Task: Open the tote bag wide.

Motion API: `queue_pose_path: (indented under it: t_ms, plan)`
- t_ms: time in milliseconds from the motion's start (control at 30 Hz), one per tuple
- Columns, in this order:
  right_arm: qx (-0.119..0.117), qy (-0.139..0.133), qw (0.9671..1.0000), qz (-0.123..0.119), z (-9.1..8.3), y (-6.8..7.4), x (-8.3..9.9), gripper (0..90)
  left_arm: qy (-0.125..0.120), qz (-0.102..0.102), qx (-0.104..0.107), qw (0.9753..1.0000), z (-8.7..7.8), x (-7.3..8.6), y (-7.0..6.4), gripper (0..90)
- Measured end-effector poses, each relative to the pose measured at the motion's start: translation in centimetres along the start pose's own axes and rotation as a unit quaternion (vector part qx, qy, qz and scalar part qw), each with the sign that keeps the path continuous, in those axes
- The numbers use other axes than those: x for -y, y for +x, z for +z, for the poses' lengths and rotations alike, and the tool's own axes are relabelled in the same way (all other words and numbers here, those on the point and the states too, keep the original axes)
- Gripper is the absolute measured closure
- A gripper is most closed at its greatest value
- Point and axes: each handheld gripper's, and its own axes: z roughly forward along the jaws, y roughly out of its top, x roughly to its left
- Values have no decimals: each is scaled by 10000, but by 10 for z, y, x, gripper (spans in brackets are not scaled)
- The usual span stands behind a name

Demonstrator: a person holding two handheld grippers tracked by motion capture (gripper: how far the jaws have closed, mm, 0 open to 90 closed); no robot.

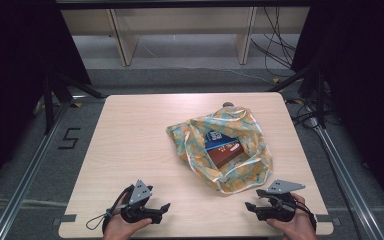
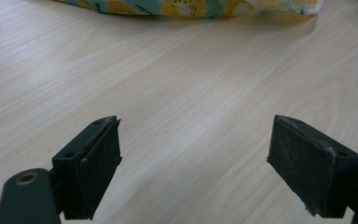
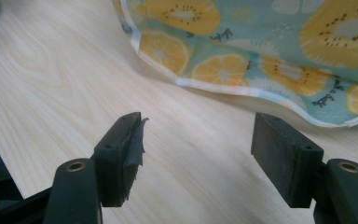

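Note:
A fruit-print bag in teal and yellow lies open on the right half of the wooden table. Inside it I see a blue book and a brown book. My left gripper rests near the front edge at the left, open, with bare wood between its jaws. My right gripper rests near the front edge at the right, open and empty. The bag's edge lies just beyond the right jaws, and its rim shows far off in the left gripper view.
A small dark object peeks out behind the bag at the table's far edge. Shelving legs and loose cables lie on the floor beyond the table. Metal rails run along both sides.

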Motion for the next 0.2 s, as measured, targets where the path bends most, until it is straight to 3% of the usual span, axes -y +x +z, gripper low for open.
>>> queue_pose_path:
  t_ms: [67, 167, 200]
  plan:
    - [107, 2, 9999, -2, -1, 0, 0, 348, -41, 33, 3, 10000, 1, 0, 1, 157]
    - [-4, 4, 10000, -71, 0, -2, 0, 347, 36, -54, -7, 10000, 2, 0, 2, 157]
    - [115, 36, 9999, -41, -1, -2, 0, 345, 98, -18, -76, 9999, 2, 1, 4, 157]
